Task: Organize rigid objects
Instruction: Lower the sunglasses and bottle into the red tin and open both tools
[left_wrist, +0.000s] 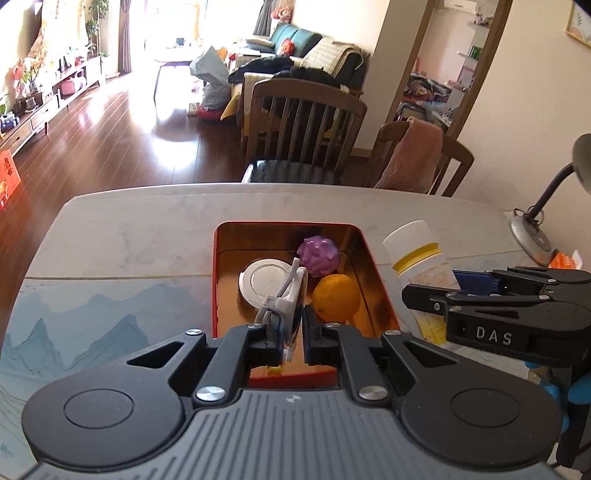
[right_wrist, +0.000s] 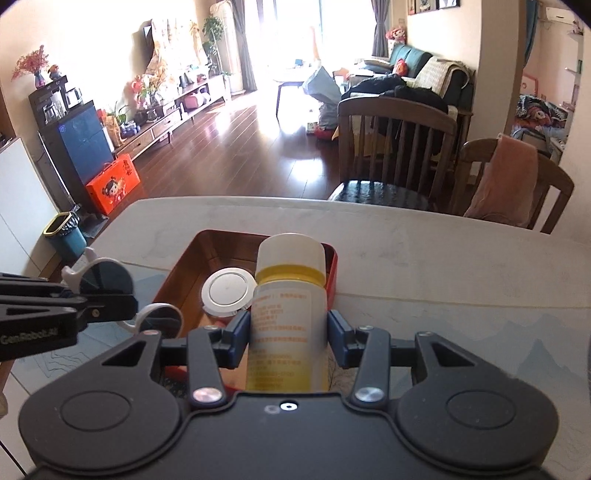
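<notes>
- As the left wrist view shows, the left gripper (left_wrist: 293, 334) is clamped on white-framed sunglasses (left_wrist: 286, 295), its jaws nearly together, above the near end of a red tin (left_wrist: 376, 273) on the table (left_wrist: 147, 229).
- Inside the tin lie a white disc (left_wrist: 264, 282), a purple toy (left_wrist: 318, 255) towards the far end, and an orange (left_wrist: 337, 297) just beside the toy on its near side.
- The right gripper (left_wrist: 428, 291) appears at the right of this view, just outside the tin's right wall, holding a bottle (left_wrist: 415, 251) with a white cap and yellow band.
- A lamp (left_wrist: 535, 229) stands at the table's far right corner.
- In the right wrist view, the right gripper (right_wrist: 288, 338) grips the bottle (right_wrist: 290, 295) by its body, both blue pads (right_wrist: 238, 332) against its sides; the bottle stands upright between them.
- The tin (right_wrist: 332, 266) sits beyond the bottle, with the disc (right_wrist: 228, 290) inside.
- The left gripper (right_wrist: 107, 306) enters from the left, carrying the sunglasses (right_wrist: 107, 277); their dark lenses face this camera, near the tin's left wall.
</notes>
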